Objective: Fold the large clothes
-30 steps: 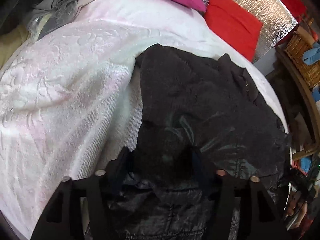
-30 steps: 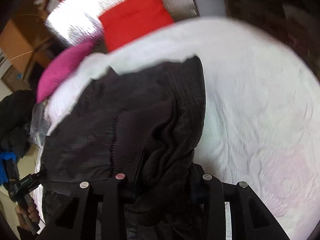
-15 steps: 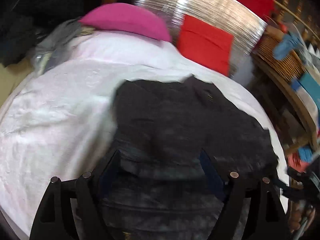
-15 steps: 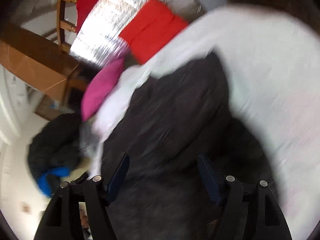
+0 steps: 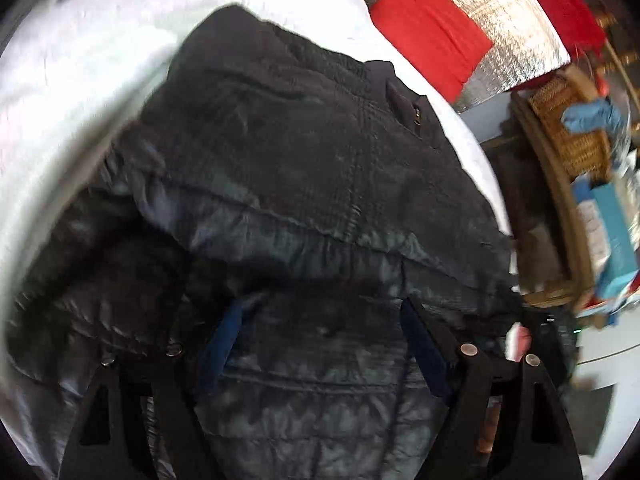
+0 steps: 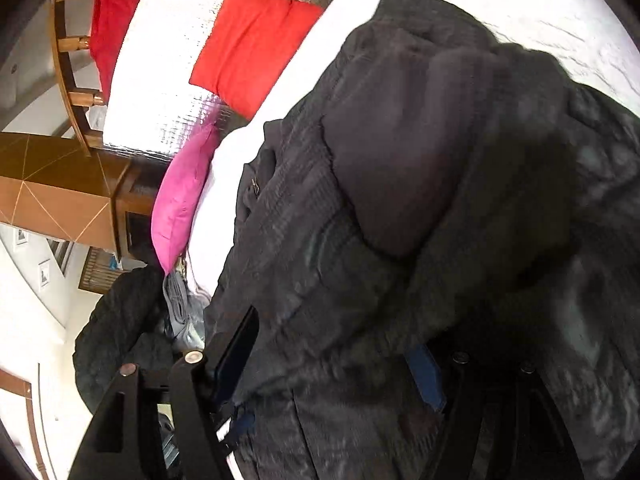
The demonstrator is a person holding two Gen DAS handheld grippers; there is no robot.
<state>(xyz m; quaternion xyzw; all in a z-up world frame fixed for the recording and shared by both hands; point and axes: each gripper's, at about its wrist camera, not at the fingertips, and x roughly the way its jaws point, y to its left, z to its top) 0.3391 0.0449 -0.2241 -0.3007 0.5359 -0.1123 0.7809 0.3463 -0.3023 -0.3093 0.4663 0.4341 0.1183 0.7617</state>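
- Evidently the black jacket [image 5: 304, 184] is lying bunched on the white bed [image 5: 80, 60], only partly folded.
- Both the left gripper [image 5: 320, 344] and right gripper [image 6: 336, 364] are showing wide-spread fingers, jacket fabric lying between them; grip unclear.
- Squaring and final folds are remaining.

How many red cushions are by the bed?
2: one red cushion leans on the silver headboard by the jacket; another sits farther back. More may be hidden.
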